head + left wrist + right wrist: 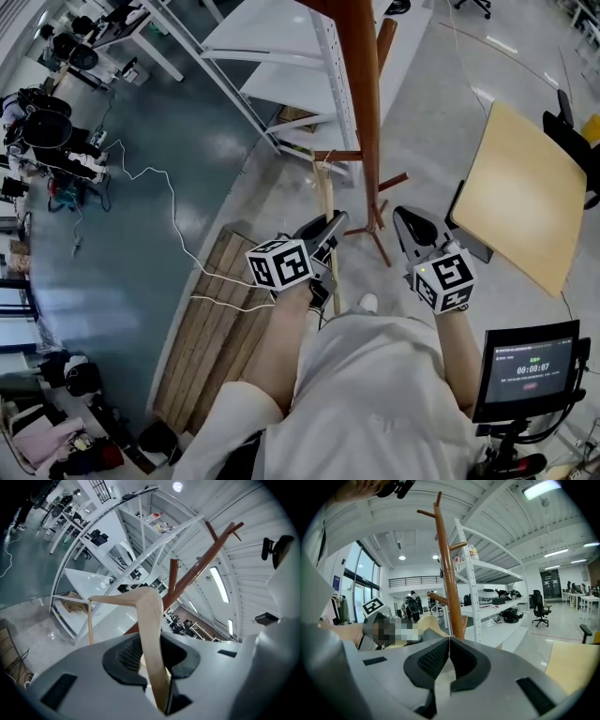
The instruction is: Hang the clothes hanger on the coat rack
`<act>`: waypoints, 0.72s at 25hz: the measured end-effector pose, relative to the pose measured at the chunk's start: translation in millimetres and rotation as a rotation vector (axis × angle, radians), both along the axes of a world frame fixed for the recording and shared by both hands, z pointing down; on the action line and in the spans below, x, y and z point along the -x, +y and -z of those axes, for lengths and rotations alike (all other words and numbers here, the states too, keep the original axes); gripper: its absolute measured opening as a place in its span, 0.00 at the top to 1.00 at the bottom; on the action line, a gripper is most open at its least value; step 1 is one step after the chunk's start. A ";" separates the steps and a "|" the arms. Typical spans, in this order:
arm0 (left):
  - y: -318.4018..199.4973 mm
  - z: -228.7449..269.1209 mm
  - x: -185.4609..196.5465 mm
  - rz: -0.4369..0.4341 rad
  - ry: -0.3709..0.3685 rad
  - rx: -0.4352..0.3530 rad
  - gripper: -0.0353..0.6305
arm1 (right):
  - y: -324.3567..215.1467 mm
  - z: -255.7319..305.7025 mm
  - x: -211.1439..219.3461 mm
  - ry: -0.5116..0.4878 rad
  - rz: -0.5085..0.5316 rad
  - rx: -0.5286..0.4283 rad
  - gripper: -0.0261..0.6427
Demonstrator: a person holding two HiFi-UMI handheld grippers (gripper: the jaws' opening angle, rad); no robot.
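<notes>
The person's pale shirt [375, 375] fills the bottom of the head view. Just beyond it, the left gripper [330, 230] has its jaws clamped on one arm of the wooden clothes hanger [324, 190]. The hanger rises close beside the post of the brown coat rack [364, 84]. To the right, the right gripper [405, 220] has its jaws together, with nothing between them.

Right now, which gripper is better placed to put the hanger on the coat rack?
Left. The left gripper is shut on the wooden hanger, with the coat rack just ahead of it. The right gripper is shut and empty, so it would need a handover first.
</notes>
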State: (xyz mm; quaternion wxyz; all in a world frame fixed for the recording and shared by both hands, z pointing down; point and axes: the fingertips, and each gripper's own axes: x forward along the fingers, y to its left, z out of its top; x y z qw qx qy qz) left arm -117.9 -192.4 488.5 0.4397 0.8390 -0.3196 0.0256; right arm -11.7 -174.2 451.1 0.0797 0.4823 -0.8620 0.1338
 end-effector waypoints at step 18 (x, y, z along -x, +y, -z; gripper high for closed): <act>11.3 -11.9 -47.3 -0.066 0.045 0.045 0.81 | 32.9 6.0 -48.2 0.046 -0.106 0.020 0.94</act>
